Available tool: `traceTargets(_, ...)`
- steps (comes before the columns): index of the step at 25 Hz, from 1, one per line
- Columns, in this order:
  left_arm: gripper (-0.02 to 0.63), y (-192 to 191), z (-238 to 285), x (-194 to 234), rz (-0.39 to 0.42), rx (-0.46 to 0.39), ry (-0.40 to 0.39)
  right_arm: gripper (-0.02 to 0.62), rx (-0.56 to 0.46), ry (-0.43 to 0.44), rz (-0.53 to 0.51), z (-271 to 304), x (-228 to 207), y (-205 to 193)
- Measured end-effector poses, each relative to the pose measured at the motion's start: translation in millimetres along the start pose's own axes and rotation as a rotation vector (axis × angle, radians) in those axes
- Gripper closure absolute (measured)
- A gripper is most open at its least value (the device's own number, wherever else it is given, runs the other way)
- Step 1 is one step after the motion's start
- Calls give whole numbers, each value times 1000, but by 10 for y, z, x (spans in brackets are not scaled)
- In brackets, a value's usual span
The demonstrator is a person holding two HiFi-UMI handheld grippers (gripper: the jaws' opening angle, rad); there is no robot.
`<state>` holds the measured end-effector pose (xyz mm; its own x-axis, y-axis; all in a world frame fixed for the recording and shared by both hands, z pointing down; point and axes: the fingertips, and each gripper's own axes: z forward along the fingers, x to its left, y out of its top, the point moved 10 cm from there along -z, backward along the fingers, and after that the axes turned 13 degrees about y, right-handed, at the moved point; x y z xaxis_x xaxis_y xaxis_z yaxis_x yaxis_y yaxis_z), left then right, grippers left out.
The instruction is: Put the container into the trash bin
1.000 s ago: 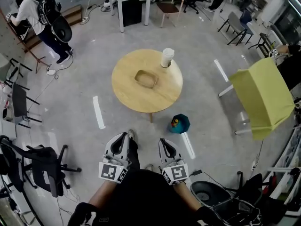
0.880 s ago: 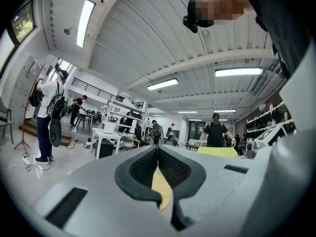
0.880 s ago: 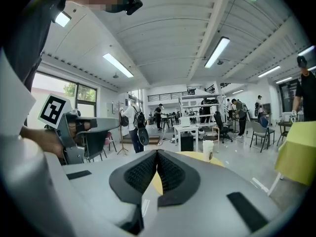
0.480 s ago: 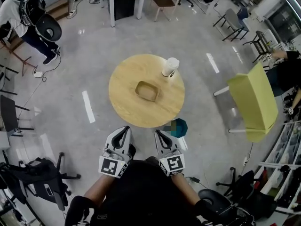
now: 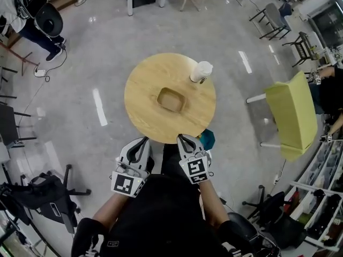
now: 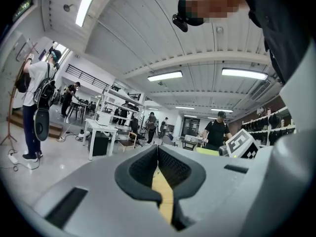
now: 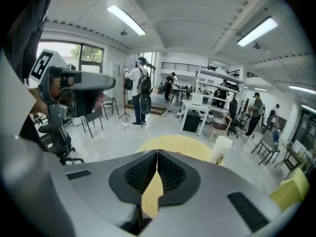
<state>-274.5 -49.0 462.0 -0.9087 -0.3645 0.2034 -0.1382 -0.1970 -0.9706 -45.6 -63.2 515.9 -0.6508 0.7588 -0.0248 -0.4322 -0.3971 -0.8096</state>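
Matt pale wood table (image 5: 143, 87), matt brown container (image 5: 171, 99), glossy grey floor (image 5: 80, 63).

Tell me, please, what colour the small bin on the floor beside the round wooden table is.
Teal: the small faceted trash bin shows best in the head view.

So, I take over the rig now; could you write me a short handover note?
Left gripper: shut, empty, at the near edge of the table.
Right gripper: shut, empty, beside it.
Tan container: mid-table, untouched; white cup near the far edge.
Teal trash bin: on the floor beside the right gripper.
Done: nothing. Left: grasp the container, drop it in the bin.
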Motion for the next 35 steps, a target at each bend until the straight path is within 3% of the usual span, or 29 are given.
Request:
traceTargets(7,595,36,335,-34,-9,5,50,557,211,80,-59,424,-471,-161)
traceTargets(10,595,34,513,-75,-13,17,65,489,318,124,-85,663,-673,-302)
traceTargets(19,595,20,1011,-152,-34,49,114,486,596,228,-257,1538,-1158,-886)
traceTargets(30,595,-33,1227,-46,-52,88,170,474,756,287,-303,2255,-1469,-1335)
traceTargets(35,595,-50,1207,-36,-60,92,179,516,797,302,-353,2390,-1419,-1461)
